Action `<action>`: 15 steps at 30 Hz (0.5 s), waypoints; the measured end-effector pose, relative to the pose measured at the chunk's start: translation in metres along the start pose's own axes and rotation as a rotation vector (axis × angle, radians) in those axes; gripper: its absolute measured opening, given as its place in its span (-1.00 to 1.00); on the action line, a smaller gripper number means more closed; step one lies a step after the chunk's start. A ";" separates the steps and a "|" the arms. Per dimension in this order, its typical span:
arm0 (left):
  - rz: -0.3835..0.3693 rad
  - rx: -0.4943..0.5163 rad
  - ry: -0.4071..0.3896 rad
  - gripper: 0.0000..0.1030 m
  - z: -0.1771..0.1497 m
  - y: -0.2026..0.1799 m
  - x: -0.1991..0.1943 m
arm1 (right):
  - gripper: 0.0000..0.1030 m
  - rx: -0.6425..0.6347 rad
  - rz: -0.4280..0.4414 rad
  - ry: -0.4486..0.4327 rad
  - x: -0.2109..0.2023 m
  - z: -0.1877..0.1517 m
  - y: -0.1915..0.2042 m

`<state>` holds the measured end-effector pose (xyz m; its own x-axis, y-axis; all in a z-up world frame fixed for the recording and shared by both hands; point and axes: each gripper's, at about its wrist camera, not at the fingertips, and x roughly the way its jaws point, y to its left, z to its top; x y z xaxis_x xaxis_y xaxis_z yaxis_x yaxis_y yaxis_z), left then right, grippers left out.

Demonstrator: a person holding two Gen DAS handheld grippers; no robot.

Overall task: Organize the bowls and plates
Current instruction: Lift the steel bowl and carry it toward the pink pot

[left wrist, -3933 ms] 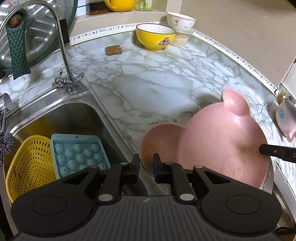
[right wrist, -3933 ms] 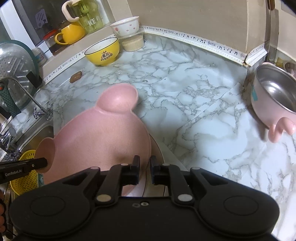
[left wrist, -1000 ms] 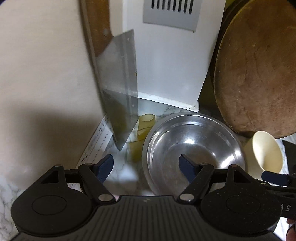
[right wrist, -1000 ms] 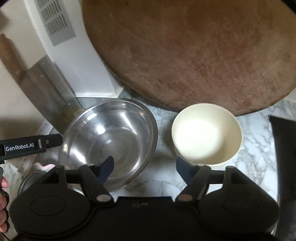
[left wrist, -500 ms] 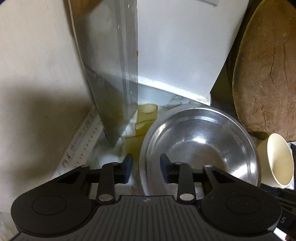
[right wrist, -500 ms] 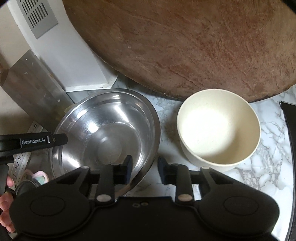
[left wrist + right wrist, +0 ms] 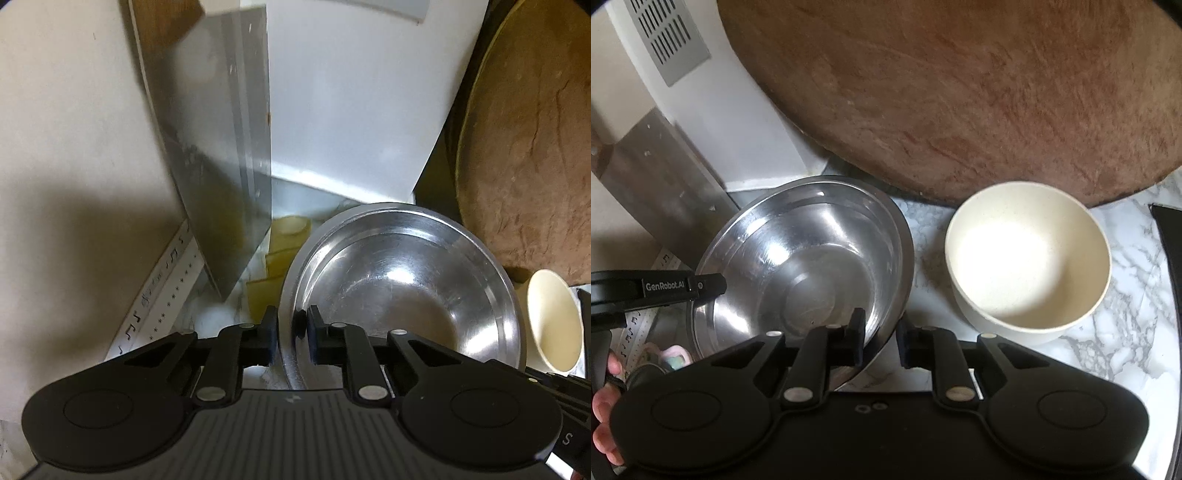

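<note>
1. The steel bowl sits on the marble surface in a corner, close in front of a white appliance and a large round wooden board that leans upright behind it.
2. The left gripper has its jaws straddling the bowl's near-left rim, one finger outside the wall and one inside. The jaws have just been closing and now stand narrow, pinching the rim between the pads.
3. The right gripper meets the same bowl at its near-right rim, with one finger inside and the other outside. Its jaws have also just been closing, and they grip the rim.
4. In the right wrist view the bowl looks tilted, its right edge lifted off the surface; how far, I cannot tell.
5. A cream bowl stands upright just to the right of the steel bowl, apart from it, in front of the board.
6. A cleaver blade leans against the wall to the left of the steel bowl.
7. Fingers of a hand show at the lower left edge of the right wrist view.
</note>
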<state>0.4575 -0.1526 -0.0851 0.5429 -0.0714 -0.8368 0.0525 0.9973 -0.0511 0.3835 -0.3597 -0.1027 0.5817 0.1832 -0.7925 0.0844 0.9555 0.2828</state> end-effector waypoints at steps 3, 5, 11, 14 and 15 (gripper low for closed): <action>-0.014 0.006 -0.009 -0.70 0.003 -0.001 -0.012 | -0.65 -0.003 0.011 -0.018 -0.009 0.001 -0.001; -0.021 0.010 -0.019 -0.70 0.003 -0.002 -0.022 | -0.65 -0.003 0.021 -0.031 -0.019 0.001 -0.002; -0.056 0.025 -0.041 -0.70 -0.004 -0.006 -0.063 | -0.65 -0.005 0.028 -0.070 -0.054 -0.004 -0.005; -0.077 0.041 -0.053 -0.70 -0.015 -0.008 -0.086 | -0.65 -0.012 0.023 -0.079 -0.074 -0.008 -0.006; -0.085 0.049 -0.054 -0.70 -0.020 -0.009 -0.094 | -0.65 -0.016 0.020 -0.084 -0.081 -0.011 -0.006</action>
<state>0.3894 -0.1545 -0.0172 0.5794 -0.1577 -0.7997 0.1402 0.9858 -0.0928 0.3271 -0.3780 -0.0462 0.6492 0.1831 -0.7383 0.0591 0.9555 0.2890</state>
